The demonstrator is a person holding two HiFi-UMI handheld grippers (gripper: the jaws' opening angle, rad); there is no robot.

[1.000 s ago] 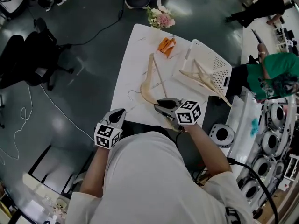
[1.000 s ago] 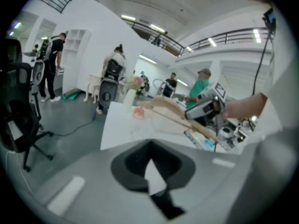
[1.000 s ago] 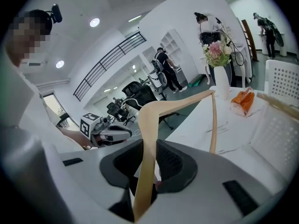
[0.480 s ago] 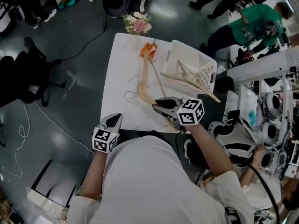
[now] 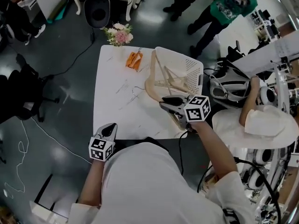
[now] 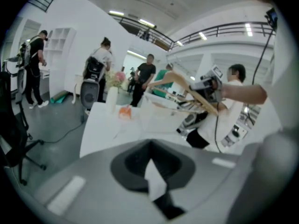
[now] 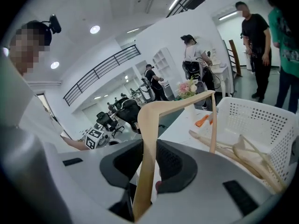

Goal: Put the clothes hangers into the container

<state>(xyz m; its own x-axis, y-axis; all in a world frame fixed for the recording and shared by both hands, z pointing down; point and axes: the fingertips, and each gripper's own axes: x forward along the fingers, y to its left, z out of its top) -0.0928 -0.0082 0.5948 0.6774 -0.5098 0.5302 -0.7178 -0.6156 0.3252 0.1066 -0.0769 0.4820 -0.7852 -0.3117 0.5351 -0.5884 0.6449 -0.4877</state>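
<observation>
1. Left gripper (image 5: 110,129): it hovers at the near edge of the table (image 5: 112,107), well apart from the work. Its own view shows the jaws drawn close with only a thin gap and nothing between them. Judged to be idle here so the other hand has room.
2. Right gripper (image 5: 170,102): the jaws stand part-way closed, with the pads pressing on one arm of a wooden hanger (image 5: 150,85) near its end. Gripping at the end likely lets the rest of the hanger reach ahead of the hand.
3. Held hanger: it is off the tabletop with its bend raised. Its far arm and cross rod lie over the basket (image 5: 195,72) at its left rim. Judged to be mid-carry and not yet released.
4. Basket: white and perforated, it stands at the far right corner of the table. Other wooden hangers (image 7: 254,164) lie slantwise inside it, so part of the job looks done.
5. Tabletop: no other hanger shows on it, so the held one may be the last.
6. Farther off on the table are a small orange object (image 5: 134,59) and flowers (image 5: 117,34) at the far edge. People stand on the floor beyond.
7. Hard to read:
   - The gripped end is hidden under the right gripper in the head view.
   - The held hanger's hook cannot be made out with certainty.
   - The hangers in the basket overlap, so their count is unclear.
   - The orange object is too small to identify.
</observation>
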